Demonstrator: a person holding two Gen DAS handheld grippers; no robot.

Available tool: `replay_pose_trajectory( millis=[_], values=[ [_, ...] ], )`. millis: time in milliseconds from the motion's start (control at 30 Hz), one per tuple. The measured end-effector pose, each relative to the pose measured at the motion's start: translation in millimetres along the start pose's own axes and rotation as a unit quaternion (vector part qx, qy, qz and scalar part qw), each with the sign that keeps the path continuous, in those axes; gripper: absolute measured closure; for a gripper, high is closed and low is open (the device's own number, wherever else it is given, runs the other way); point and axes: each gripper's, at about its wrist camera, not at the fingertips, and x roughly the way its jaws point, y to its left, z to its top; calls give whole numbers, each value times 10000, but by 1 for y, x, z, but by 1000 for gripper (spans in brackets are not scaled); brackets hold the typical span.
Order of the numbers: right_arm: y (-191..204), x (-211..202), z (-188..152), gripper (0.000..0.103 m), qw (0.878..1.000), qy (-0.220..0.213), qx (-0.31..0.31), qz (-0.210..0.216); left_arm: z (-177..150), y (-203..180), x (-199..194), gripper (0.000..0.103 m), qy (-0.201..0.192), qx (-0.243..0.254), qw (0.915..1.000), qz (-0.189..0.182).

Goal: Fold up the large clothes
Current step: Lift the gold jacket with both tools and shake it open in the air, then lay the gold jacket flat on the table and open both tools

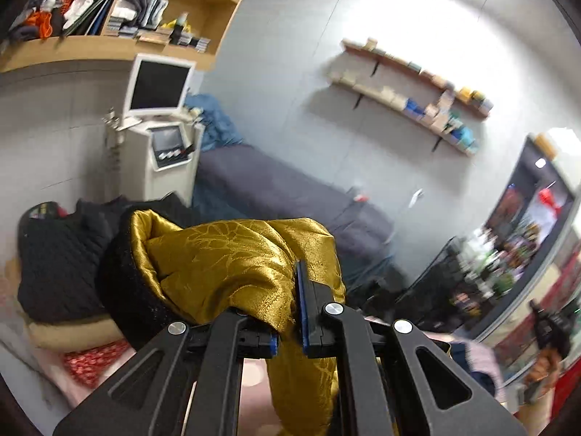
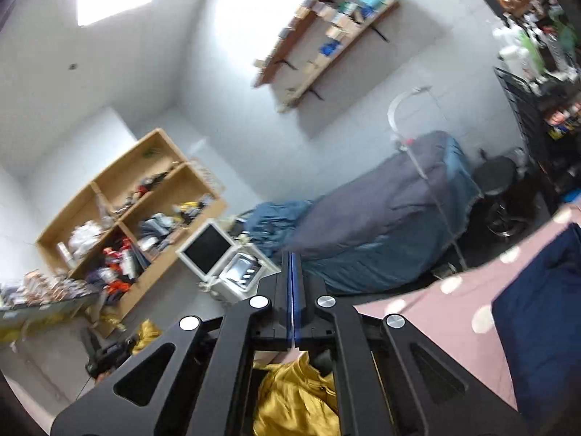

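A gold satin garment with a black fuzzy outer side (image 1: pixel 232 265) is bunched over my left gripper (image 1: pixel 290 309), which is shut on a fold of it and holds it up in the air. More gold cloth hangs down between the gripper arms. In the right wrist view my right gripper (image 2: pixel 293 290) is lifted and tilted, its blue pads pressed together with nothing seen between them. The gold garment (image 2: pixel 294 399) shows below and behind its fingers.
A pink dotted bedspread (image 2: pixel 435 312) with a navy cloth (image 2: pixel 544 319) lies lower right. Dark folded clothes (image 1: pixel 61 261) are stacked at left. A grey-covered bed (image 1: pixel 283 189), a white machine with a monitor (image 1: pixel 159 120), wooden shelves (image 1: pixel 120 7) and wall shelves (image 1: pixel 410 98) stand behind.
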Motion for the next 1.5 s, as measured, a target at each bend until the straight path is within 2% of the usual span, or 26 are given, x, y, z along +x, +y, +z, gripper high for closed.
replay_pose_trajectory(
  millis=[33,67,100,133,167,200,233,267,333,400,433,533,633,700,833,933,967,1033,1100,1133,1167,1200,1267,1367,1500],
  values=[
    [-5,8,-4,96,9998,161,154,-2,-7,5,17,93,186,-13,9996,220],
    [-10,20,-12,75,9987,408,314,-57,-20,15,46,92,521,-127,9973,500],
    [-15,29,-22,58,9970,623,423,-165,-32,24,65,88,735,-218,9952,607],
    [-23,40,-39,32,9945,825,521,-385,-45,34,88,87,1002,-340,9917,730],
    [-29,48,-55,31,9915,993,558,-631,-59,45,109,86,1263,-495,9868,880],
    [-37,58,-77,31,9853,1305,583,-935,-81,59,137,83,1695,-715,9772,1063],
    [-44,64,-92,31,9801,1544,618,-1088,-92,69,151,81,1917,-840,9714,1117],
    [-54,69,-111,31,9724,1813,698,-1296,-110,77,166,77,2231,-1023,9610,1275],
    [-72,72,-143,31,9582,2152,855,-1680,-128,81,174,71,2357,-1014,9564,1396],
    [-88,75,-172,31,9438,2444,828,-2064,-143,79,179,31,2418,-887,9547,1490],
    [-97,73,-186,31,9334,2600,830,-2331,-148,78,177,26,2408,-804,9537,1611],
    [-123,65,-221,31,9041,2996,738,-2957,-160,75,179,25,2496,-613,9533,1584],
    [-150,52,-250,31,8802,3308,996,-3254,-172,64,183,20,2712,-435,9494,1525],
    [-164,46,-264,31,8713,3401,1217,-3322,-181,61,188,20,2823,-304,9474,1480],
    [-189,39,-299,31,8411,3771,1636,-3515,-206,54,197,16,3022,-214,9421,1435],
    [-195,41,-323,31,8261,4016,1940,-3445,-231,38,204,15,3282,19,9336,1439],
    [-195,43,-334,31,8175,4162,2001,-3443,-239,31,205,15,3357,115,9312,1418],
    [-192,49,-350,31,8066,4427,1978,-3382,-261,14,209,15,3591,347,9234,1314],
    [-186,57,-366,34,8004,4692,1828,-3251,-281,-5,213,15,3808,567,9155,1164],
    [-182,61,-375,40,7956,4857,1692,-3201,-289,-14,214,15,3882,688,9125,1089],
    [-179,64,-382,51,7906,4984,1562,-3195,-297,-23,215,15,3938,809,9100,1019],
    [-176,67,-388,57,7831,5122,1366,-3252,-305,-35,215,15,3993,961,9071,916],
    [-174,65,-391,85,7815,5139,1194,-3329,-315,-55,216,15,4054,1219,9032,710],
    [-177,49,-379,95,7932,4870,1126,-3480,-320,-77,218,15,4056,1463,9010,481],
    [-182,20,-348,97,7948,4591,681,-3909,-319,-92,223,15,4062,1486,9013,251]
  ],
)
